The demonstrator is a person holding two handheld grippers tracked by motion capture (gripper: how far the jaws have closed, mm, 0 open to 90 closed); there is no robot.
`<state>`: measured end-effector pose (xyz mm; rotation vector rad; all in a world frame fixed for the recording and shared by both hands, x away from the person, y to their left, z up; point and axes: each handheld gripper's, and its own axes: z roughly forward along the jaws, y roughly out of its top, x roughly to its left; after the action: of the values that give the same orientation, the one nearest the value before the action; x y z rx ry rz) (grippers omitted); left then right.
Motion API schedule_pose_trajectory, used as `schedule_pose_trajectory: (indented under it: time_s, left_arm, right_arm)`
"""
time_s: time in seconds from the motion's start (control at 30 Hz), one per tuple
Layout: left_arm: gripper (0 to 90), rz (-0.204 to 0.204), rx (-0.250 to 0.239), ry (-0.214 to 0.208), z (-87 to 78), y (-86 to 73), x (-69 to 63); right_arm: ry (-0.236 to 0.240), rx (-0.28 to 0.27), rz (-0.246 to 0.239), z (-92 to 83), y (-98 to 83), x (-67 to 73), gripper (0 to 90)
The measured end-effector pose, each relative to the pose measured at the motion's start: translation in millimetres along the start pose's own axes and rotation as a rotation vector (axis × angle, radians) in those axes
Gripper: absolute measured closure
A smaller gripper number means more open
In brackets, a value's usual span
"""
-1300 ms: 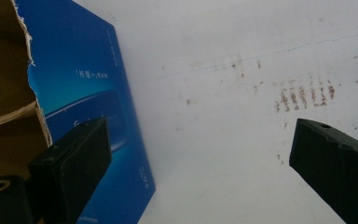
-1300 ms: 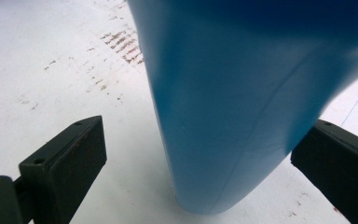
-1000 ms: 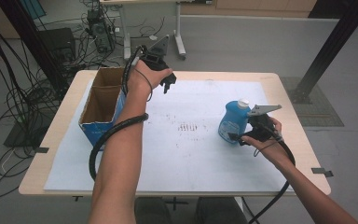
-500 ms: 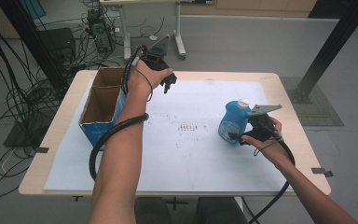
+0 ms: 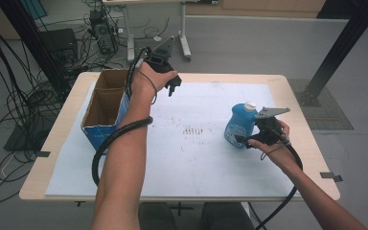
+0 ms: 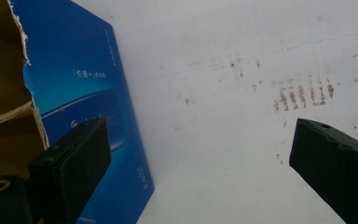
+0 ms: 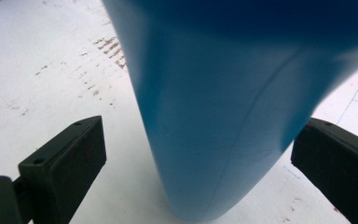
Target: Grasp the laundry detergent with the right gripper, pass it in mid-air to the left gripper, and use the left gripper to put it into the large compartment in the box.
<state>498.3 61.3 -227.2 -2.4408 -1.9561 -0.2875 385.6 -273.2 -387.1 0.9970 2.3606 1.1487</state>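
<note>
A blue bottle (image 5: 237, 123) with a white cap stands upright on the white sheet at the right. My right gripper (image 5: 246, 140) is at its base, open, with a jaw on either side. In the right gripper view the bottle (image 7: 214, 107) stands between the jaws of the right gripper (image 7: 200, 126), with a gap showing on the left side. My left gripper (image 5: 172, 87) is held above the table's far side beside an open cardboard box (image 5: 103, 110). It is open and holds nothing. The left gripper view looks down between the left gripper's jaws (image 6: 200, 128) at the box's blue side (image 6: 84, 84).
A white sheet (image 5: 191, 163) covers most of the wooden table (image 5: 52, 143), with brown smudges (image 5: 191, 130) at its middle. The box stands at the left edge. Cables and a stand lie on the floor behind the table.
</note>
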Motion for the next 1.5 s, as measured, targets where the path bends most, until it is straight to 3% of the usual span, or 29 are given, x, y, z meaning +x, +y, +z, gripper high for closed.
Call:
schedule_pose_trajectory:
  time_s: [0.13,0.57,0.77,1.5]
  left_arm:
    - [5.9,0.001,0.003,0.0,0.8,0.0,-0.3]
    - [6.0,0.001,0.003,-0.001,0.6,-0.1,1.0]
    - [6.0,0.006,0.004,-0.004,1.1,-0.7,-0.3]
    - [6.0,-0.002,-0.007,-0.003,-3.3,-5.1,1.0]
  right_arm:
    - [-0.009,0.004,0.004,2.0,-0.6,0.1,4.9]
    - [-0.026,0.004,-0.023,6.7,-0.1,1.1,25.3]
    - [-0.016,0.006,-0.024,8.5,-1.1,0.0,39.4]
    - [-0.009,0.004,-0.035,8.5,-1.9,-0.2,41.0]
